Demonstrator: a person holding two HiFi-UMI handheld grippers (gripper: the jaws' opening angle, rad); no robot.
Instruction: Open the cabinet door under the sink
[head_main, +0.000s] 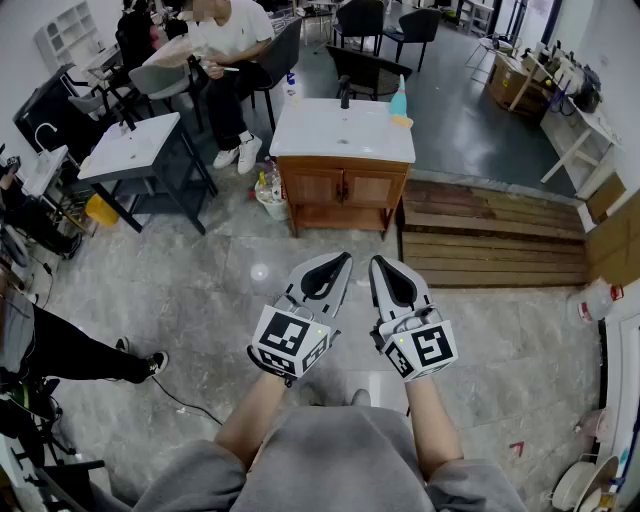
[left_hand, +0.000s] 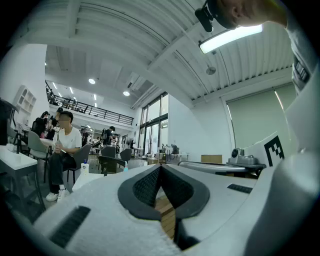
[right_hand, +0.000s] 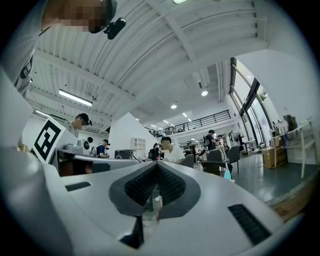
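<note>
Left gripper (head_main: 343, 260) and right gripper (head_main: 379, 264) side by side, each with jaws pressed together on nothing. Cabinet door (head_main: 344, 189) under the sink (head_main: 320, 135): shut, well ahead of both tips.

In the head view the cabinet (head_main: 343, 188) under the sink (head_main: 343, 130) is too small for us to make out its door handles, and the clutter (head_main: 268, 192) at its left foot blends into one lump. The left gripper (left_hand: 161, 168) fills the lower half of its own view and hides the floor ahead. Through the slot below its tips we see only a sliver of wooden boards (left_hand: 166, 212). The right gripper (right_hand: 156, 166) blocks its view likewise, and the pale strip (right_hand: 151, 212) in its slot is too blurred to name. The head view's top edge cuts off a seated person (head_main: 225, 45), and its left edge cuts off another person's leg (head_main: 75, 352).
</note>
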